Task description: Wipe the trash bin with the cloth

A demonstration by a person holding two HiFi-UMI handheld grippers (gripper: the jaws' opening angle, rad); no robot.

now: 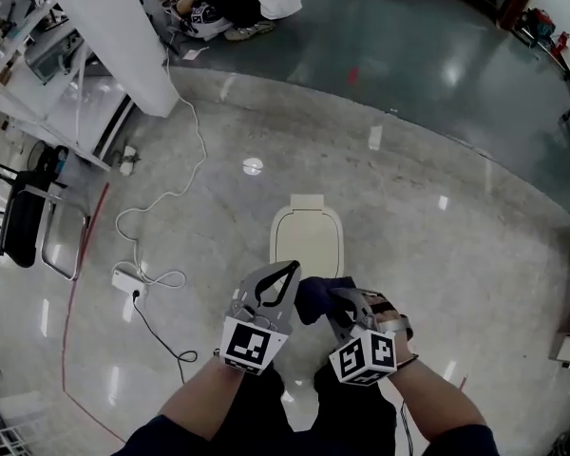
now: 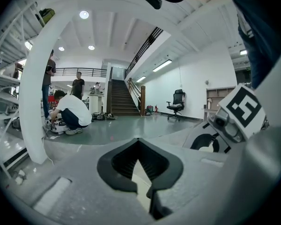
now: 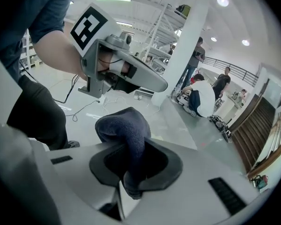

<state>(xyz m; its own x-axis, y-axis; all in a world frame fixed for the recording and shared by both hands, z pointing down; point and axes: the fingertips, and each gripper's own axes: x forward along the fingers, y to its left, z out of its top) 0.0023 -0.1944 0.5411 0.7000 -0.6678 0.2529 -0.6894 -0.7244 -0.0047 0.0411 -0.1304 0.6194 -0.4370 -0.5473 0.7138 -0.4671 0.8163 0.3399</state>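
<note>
Head view: cream trash bin [image 1: 307,237] sits on the floor mid-frame, just above the left gripper [image 1: 293,268] and right gripper [image 1: 336,294]. Left gripper view: tongs clenched on nothing, tips touching. Right gripper view: tongs pinch the dark blue cloth [image 3: 124,129], which bunches up above them.

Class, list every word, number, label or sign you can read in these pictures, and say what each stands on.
No readable text anywhere.
Left cube and right cube: black-and-white square marker patterns only, not letters.
Trash bin: lid plain, no label shows.
Cloth: no tag shows.
Shelves: anything printed there is too small to read.
</note>
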